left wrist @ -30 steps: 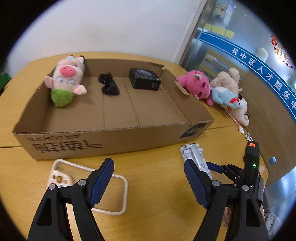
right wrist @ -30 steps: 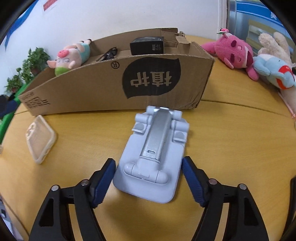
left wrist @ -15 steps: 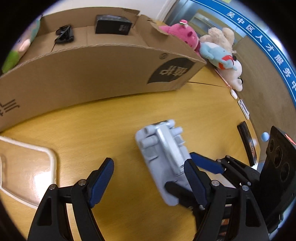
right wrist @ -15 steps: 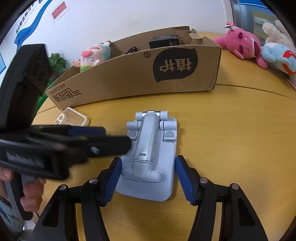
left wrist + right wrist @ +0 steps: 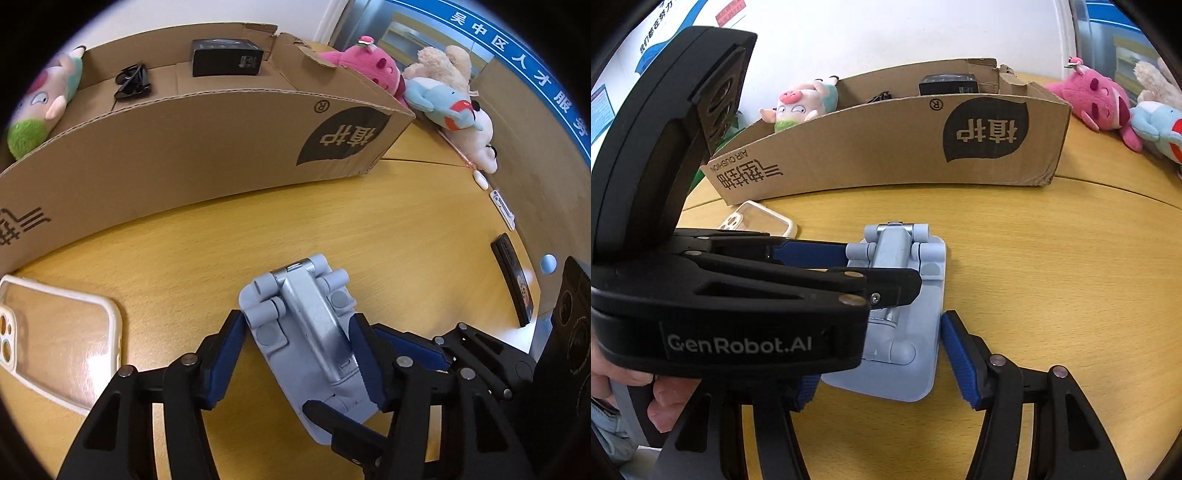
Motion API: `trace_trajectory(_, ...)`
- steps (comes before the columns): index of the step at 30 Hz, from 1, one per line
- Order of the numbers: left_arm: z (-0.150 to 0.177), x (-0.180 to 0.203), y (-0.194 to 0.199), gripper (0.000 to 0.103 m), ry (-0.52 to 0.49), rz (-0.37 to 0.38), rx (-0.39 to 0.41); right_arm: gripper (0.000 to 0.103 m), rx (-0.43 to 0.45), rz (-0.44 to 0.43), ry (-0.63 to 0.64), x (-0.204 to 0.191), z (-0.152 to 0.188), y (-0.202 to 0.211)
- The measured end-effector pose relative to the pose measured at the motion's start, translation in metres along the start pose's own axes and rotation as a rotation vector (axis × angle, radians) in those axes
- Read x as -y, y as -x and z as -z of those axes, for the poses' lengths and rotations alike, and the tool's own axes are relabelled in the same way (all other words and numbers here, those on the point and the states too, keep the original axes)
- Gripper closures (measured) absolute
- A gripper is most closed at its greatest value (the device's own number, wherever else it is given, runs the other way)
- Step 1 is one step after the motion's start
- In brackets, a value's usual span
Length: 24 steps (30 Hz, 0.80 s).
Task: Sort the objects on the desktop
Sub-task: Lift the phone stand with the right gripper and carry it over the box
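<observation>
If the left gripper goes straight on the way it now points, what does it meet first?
The grey phone stand, already between the closing left gripper jaws; beyond it probably the table.

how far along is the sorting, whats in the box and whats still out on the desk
Done: a pig plush, sunglasses and a black case lie in the cardboard box. In hand: the left gripper is closing around the grey phone stand; the right gripper clamps its other end. Left: the clear phone case.
</observation>
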<state>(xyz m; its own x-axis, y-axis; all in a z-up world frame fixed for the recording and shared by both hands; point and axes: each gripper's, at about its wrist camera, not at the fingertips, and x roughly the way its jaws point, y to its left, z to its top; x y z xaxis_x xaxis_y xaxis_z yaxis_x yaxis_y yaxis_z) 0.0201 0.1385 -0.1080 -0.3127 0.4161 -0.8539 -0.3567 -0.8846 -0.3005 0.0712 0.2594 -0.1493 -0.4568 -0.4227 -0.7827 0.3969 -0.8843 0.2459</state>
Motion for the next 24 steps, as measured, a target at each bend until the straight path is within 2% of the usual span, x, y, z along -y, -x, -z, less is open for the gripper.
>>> trace_trajectory(8, 0.003, -0.008, 0.011, 0.052, 0.044, 0.014, 0.028, 0.045, 0.01, -0.029, -0.016, -0.003, -0.002, -0.002)
trace_trajectory(12, 0.001, -0.012, 0.018, 0.059, 0.062, 0.037, 0.049, 0.045, 0.014, -0.033, -0.025, -0.005, -0.004, -0.002)
trace_trajectory(24, -0.008, -0.01, 0.052, 0.06, 0.044, 0.038, 0.139, 0.045, 0.089, -0.029, -0.01, -0.017, -0.021, 0.021)
